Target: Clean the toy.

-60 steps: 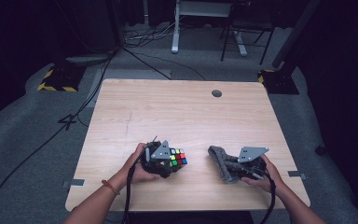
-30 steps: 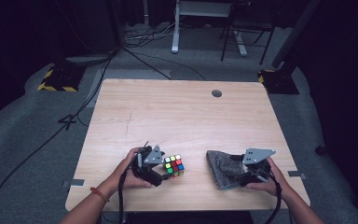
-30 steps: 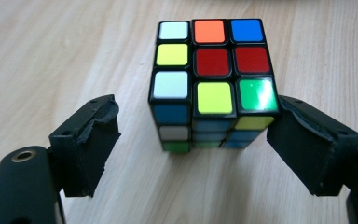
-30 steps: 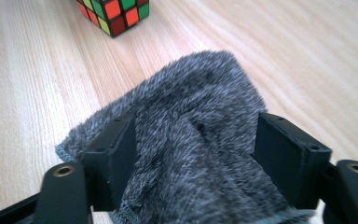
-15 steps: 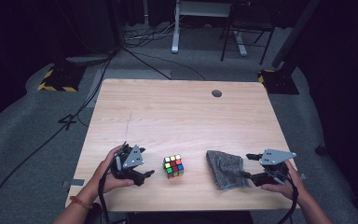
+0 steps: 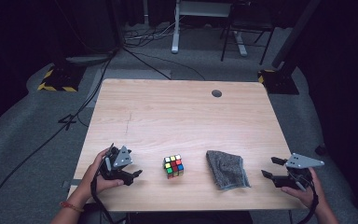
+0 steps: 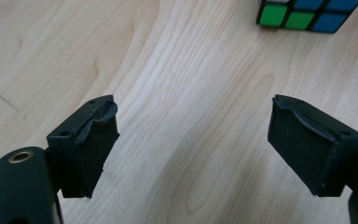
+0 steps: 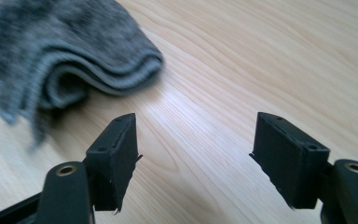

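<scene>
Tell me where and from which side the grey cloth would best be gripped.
Probably at the thick folded edge of the grey cloth, approached low from the right gripper side. The right gripper view shows stacked layers there bulging up from the table, giving the open jaws something to close on; the flat top offers none. The cube sits clear on the cloth's other side.
</scene>
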A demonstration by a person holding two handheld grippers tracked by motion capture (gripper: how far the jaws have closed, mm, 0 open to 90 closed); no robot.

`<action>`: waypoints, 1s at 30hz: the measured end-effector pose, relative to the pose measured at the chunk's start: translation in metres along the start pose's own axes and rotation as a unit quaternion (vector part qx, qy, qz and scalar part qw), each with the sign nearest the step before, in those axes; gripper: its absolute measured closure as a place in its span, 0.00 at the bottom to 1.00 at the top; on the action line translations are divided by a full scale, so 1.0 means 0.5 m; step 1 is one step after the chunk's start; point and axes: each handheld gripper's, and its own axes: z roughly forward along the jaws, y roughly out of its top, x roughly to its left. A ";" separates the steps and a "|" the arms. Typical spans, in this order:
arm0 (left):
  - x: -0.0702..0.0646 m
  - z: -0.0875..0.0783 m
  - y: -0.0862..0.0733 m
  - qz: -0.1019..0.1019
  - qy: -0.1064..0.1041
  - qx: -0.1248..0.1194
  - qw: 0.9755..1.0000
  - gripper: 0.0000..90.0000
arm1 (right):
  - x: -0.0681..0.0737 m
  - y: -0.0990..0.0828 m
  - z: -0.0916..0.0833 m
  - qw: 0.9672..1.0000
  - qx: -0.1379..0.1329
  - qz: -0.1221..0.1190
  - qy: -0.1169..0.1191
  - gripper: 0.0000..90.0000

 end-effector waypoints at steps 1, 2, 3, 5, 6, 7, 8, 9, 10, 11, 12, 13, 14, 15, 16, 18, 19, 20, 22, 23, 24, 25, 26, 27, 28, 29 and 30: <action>0.001 0.004 -0.004 -0.003 0.001 0.004 1.000 0.18 | -0.006 -0.009 0.000 1.000 0.002 0.008 -0.004 0.34; 0.004 0.008 -0.009 -0.006 -0.001 0.008 1.000 0.18 | -0.012 -0.018 0.001 1.000 0.005 0.016 -0.009 0.34; 0.004 0.010 -0.011 -0.010 -0.002 0.011 1.000 0.18 | -0.018 -0.029 0.003 1.000 0.008 0.025 -0.014 0.34; 0.005 0.015 -0.016 -0.015 -0.005 0.017 1.000 0.18 | -0.025 -0.043 0.007 0.999 0.010 0.040 -0.015 0.34; 0.005 0.018 -0.019 -0.016 -0.006 0.020 1.000 0.18 | -0.028 -0.049 0.009 0.999 0.012 0.045 -0.017 0.34; 0.005 0.020 -0.021 -0.015 -0.008 0.028 0.999 0.18 | -0.030 -0.055 0.011 0.998 0.013 0.050 -0.018 0.34; 0.006 0.022 -0.023 -0.015 -0.006 0.032 0.999 0.18 | -0.032 -0.060 0.013 0.998 0.013 0.056 -0.018 0.33; 0.007 0.023 -0.026 -0.020 -0.004 0.033 0.999 0.18 | -0.034 -0.064 0.015 0.998 0.011 0.061 -0.016 0.33; 0.008 0.022 -0.028 -0.025 -0.005 0.029 0.999 0.18 | -0.034 -0.068 0.017 0.998 0.011 0.066 -0.016 0.32; 0.008 0.022 -0.030 -0.028 -0.003 0.028 0.999 0.18 | -0.034 -0.071 0.020 0.998 0.010 0.068 -0.016 0.32; 0.009 0.021 -0.032 -0.032 -0.003 0.027 0.999 0.18 | -0.033 -0.073 0.023 0.997 0.011 0.070 -0.023 0.32; 0.010 0.022 -0.035 -0.041 -0.005 0.023 0.999 0.18 | -0.033 -0.076 0.029 0.997 0.016 0.072 -0.026 0.31; 0.012 0.023 -0.037 -0.046 -0.008 0.020 0.999 0.18 | -0.032 -0.078 0.033 0.997 0.020 0.074 -0.024 0.30; 0.013 0.023 -0.039 -0.049 -0.010 0.019 0.999 0.17 | -0.030 -0.078 0.034 0.997 0.019 0.072 -0.024 0.30; 0.014 0.024 -0.041 -0.057 -0.010 0.018 0.998 0.17 | -0.030 -0.077 0.034 0.997 0.017 0.068 -0.028 0.30; 0.014 0.027 -0.045 -0.072 -0.015 0.009 0.997 0.17 | -0.028 -0.076 0.035 0.997 0.021 0.069 -0.034 0.28; 0.016 0.030 -0.049 -0.083 -0.022 -0.001 0.996 0.17 | -0.027 -0.076 0.036 0.997 0.021 0.070 -0.034 0.28; 0.019 0.032 -0.054 -0.092 -0.030 -0.007 0.995 0.17 | -0.027 -0.076 0.036 0.997 0.021 0.071 -0.031 0.28; 0.019 0.032 -0.055 -0.094 -0.030 -0.009 0.995 0.16 | -0.029 -0.076 0.037 0.996 0.023 0.077 -0.025 0.28; 0.019 0.032 -0.055 -0.094 -0.030 -0.009 0.995 0.16 | -0.030 -0.076 0.038 0.996 0.023 0.078 -0.024 0.28; 0.019 0.032 -0.055 -0.094 -0.029 -0.009 0.995 0.16 | -0.030 -0.076 0.038 0.996 0.023 0.078 -0.024 0.28; 0.019 0.032 -0.055 -0.094 -0.029 -0.009 0.995 0.16 | -0.030 -0.076 0.038 0.996 0.023 0.078 -0.024 0.28; 0.019 0.032 -0.055 -0.095 -0.028 -0.009 0.995 0.16 | -0.030 -0.076 0.038 0.996 0.023 0.078 -0.024 0.28; 0.019 0.032 -0.055 -0.096 -0.028 -0.009 0.995 0.16 | -0.030 -0.076 0.038 0.996 0.023 0.077 -0.023 0.28; 0.019 0.032 -0.055 -0.096 -0.028 -0.009 0.995 0.16 | -0.030 -0.076 0.038 0.997 0.023 0.076 -0.023 0.27; 0.018 0.032 -0.055 -0.096 -0.028 -0.009 0.995 0.16 | -0.031 -0.076 0.038 0.997 0.023 0.076 -0.021 0.28; 0.018 0.032 -0.055 -0.096 -0.028 -0.009 0.995 0.16 | -0.031 -0.076 0.038 0.997 0.023 0.076 -0.021 0.28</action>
